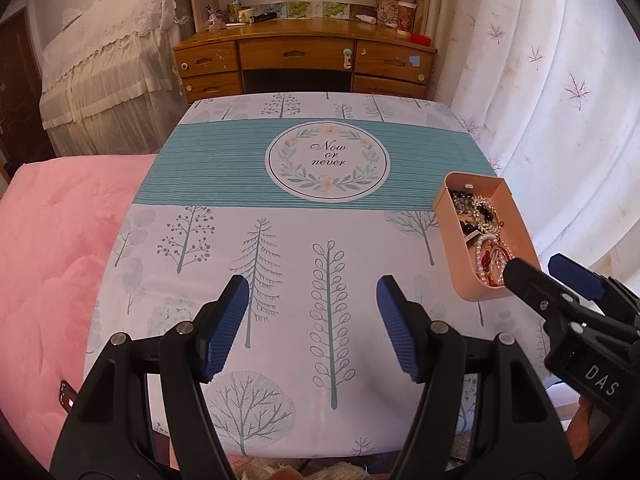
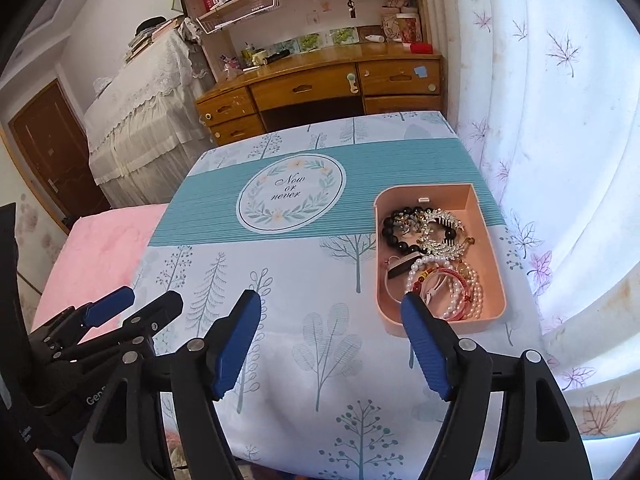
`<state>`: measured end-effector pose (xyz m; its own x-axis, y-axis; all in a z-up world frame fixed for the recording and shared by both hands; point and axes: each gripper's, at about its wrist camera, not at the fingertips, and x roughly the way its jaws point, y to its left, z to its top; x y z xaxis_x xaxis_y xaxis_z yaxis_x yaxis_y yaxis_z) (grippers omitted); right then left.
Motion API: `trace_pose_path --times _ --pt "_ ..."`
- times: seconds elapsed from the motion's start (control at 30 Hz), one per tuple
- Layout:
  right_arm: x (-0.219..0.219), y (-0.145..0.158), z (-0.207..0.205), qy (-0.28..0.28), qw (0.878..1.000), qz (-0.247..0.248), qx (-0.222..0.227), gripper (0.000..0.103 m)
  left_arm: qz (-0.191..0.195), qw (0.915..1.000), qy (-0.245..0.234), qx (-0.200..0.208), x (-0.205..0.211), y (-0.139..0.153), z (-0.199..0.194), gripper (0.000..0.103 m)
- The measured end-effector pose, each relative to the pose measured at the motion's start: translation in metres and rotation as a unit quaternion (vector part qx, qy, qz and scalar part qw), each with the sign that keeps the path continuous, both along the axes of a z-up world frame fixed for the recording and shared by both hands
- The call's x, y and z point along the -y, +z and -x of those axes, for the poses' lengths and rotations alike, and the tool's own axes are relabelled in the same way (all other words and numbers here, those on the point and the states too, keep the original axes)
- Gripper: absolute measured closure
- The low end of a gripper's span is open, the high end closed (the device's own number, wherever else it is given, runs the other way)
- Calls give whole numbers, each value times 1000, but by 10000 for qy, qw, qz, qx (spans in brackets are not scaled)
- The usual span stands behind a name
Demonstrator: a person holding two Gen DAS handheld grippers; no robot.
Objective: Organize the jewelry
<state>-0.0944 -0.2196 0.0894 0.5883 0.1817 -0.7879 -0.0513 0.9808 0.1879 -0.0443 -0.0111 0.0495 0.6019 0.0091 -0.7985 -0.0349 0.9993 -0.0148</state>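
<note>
Two grippers over a table w/ a tree-print cloth (image 1: 280,248), both empty. Going left to right:

Far left — a pink blanket (image 1: 60,240) lies beside the table, touching its left edge. Behind it, a piece of furniture draped in lace cloth (image 1: 104,80), and a wooden desk (image 1: 304,56) w/ drawers beyond the table's far edge.

Left gripper (image 1: 313,328): blue pads well apart, nothing between them, only bare cloth w/ the tree print showing in the gap. It hangs over the near-middle part of the table, pointing down at an angle. In the right wrist view it sits at the lower left, near the table's left edge.

Mid-table: teal striped band w/ a round "Now or never" wreath print (image 1: 327,164).

Right gripper (image 2: 331,344): fingers also spread wide, nothing clamped. Its right finger (image 2: 424,344) overlaps the near-left corner of the tray in view; contact can't be told. No earlier view given, so just the state — open, empty.

Pink tray (image 2: 490,240) sits near the table's right edge, partly on the teal band. Jewelry is all inside: black bead bracelet (image 2: 390,232) and a silver rhinestone hair comb (image 2: 442,232) in the far half, pearl bracelets (image 2: 460,292) w/ a red bangle (image 2: 466,284) tangled in the near half.

Far right: white curtain (image 2: 560,120) w/ leaf print, just beside the table.
</note>
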Motion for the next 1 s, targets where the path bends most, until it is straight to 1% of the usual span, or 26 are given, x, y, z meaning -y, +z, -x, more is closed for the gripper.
trace_pose_path --times 0.57,1.0 --pt "1 -3 -1 77 10000 -21 -41 29 -32 10000 -77 -10 3 0 4 39" --pt "3 -8 -5 105 9999 2 -100 28 -108 9998 -115 141 3 4 7 39"
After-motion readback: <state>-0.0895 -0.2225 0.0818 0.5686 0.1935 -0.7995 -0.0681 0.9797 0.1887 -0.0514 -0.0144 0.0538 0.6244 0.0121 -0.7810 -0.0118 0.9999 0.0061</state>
